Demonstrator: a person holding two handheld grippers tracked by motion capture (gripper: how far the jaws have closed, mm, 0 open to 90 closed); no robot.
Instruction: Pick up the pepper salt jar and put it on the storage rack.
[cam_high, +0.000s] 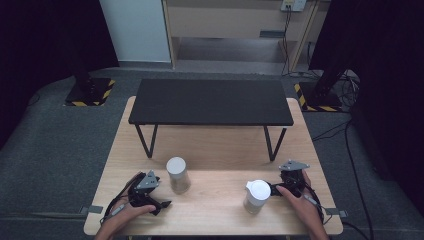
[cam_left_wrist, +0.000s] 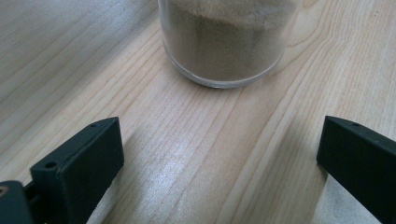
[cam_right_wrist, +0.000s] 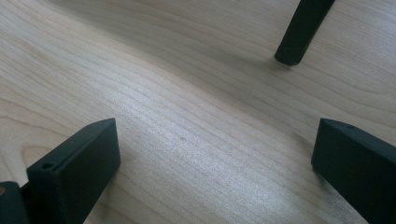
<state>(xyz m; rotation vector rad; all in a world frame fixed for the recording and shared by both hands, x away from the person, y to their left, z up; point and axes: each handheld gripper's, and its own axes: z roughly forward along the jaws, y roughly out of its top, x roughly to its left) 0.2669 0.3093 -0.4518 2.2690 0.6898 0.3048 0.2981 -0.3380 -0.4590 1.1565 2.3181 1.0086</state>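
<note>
Two clear jars with white lids stand on the wooden table (cam_high: 215, 150). The left jar (cam_high: 177, 175) holds a tan powder and rises just ahead of my left gripper (cam_left_wrist: 219, 135), whose jaws stand wide apart with bare wood between them. In the high view that left gripper (cam_high: 161, 193) rests on the table just left of this jar. The right jar (cam_high: 256, 196) stands just left of my right gripper (cam_high: 284, 180). The right gripper (cam_right_wrist: 215, 140) is open over bare wood, with nothing between its jaws.
A low black stand (cam_high: 210, 101) on thin legs spans the far half of the table. One of its legs (cam_right_wrist: 302, 30) stands ahead of the right gripper. A person's hands hold both grippers at the near table edge. Grey floor and cables surround the table.
</note>
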